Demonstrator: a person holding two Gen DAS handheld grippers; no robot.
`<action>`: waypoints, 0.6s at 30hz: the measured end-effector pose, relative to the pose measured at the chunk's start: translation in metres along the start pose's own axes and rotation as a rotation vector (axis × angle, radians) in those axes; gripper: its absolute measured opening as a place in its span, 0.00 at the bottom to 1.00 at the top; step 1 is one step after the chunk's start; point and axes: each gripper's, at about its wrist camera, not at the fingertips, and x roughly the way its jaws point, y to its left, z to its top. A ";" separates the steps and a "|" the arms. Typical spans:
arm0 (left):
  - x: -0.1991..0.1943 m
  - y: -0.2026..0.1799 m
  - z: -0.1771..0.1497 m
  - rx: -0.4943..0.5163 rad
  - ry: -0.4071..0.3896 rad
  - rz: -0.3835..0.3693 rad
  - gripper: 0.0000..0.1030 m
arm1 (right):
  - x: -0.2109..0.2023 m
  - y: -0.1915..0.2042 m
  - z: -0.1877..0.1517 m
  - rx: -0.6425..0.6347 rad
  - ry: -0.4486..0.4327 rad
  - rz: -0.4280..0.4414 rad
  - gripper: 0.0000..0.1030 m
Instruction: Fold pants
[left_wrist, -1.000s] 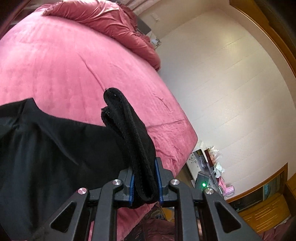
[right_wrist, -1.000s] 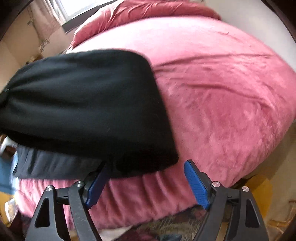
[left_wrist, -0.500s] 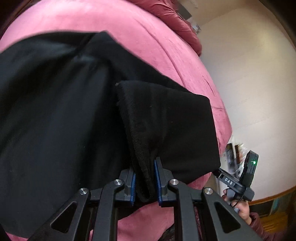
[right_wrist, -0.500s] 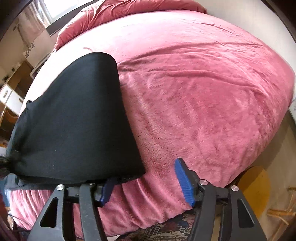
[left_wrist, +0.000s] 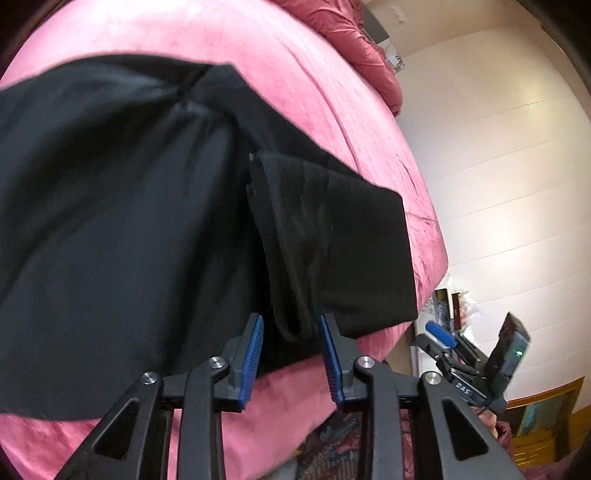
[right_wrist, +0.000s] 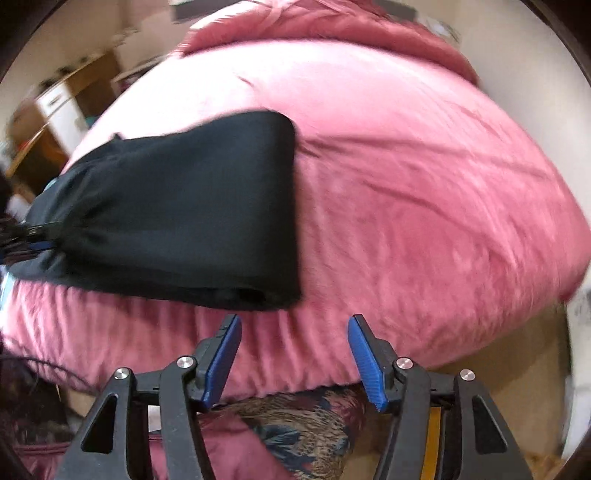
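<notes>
The black pants (left_wrist: 129, 221) lie folded on the pink bed (right_wrist: 424, 184), a fold between the left gripper (left_wrist: 291, 354)'s opening, unpressing jaws, while the right gripper (right_wrist: 293, 354) closes on nothing just short of them.

A pink plush bedspread (left_wrist: 303, 62) covers the bed and hangs over its near edge in soft ridges, with a bunched deeper-pink quilt (right_wrist: 332, 26) heaped at the far end. Beyond the bed in the left wrist view lies a pale floor (left_wrist: 498, 166), and by the bed's corner stands a small cluttered stand (left_wrist: 448, 306) — its contents too small to tell — with warm wooden furniture (left_wrist: 543, 413) behind. The right wrist view shows a wooden-topped white cabinet (right_wrist: 62, 107), blurred, at the far left, and below the bed's edge a patterned dark cloth (right_wrist: 295, 428) — browns, blues and reds.
</notes>
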 end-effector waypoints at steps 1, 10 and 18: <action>0.001 -0.002 -0.005 -0.012 -0.003 -0.007 0.31 | -0.004 0.011 0.004 -0.033 -0.021 0.030 0.51; -0.004 -0.020 -0.012 0.025 -0.050 0.029 0.29 | 0.015 0.112 0.024 -0.366 -0.035 0.183 0.38; -0.003 -0.037 -0.020 0.145 -0.053 0.107 0.11 | 0.043 0.110 0.022 -0.386 -0.002 0.151 0.07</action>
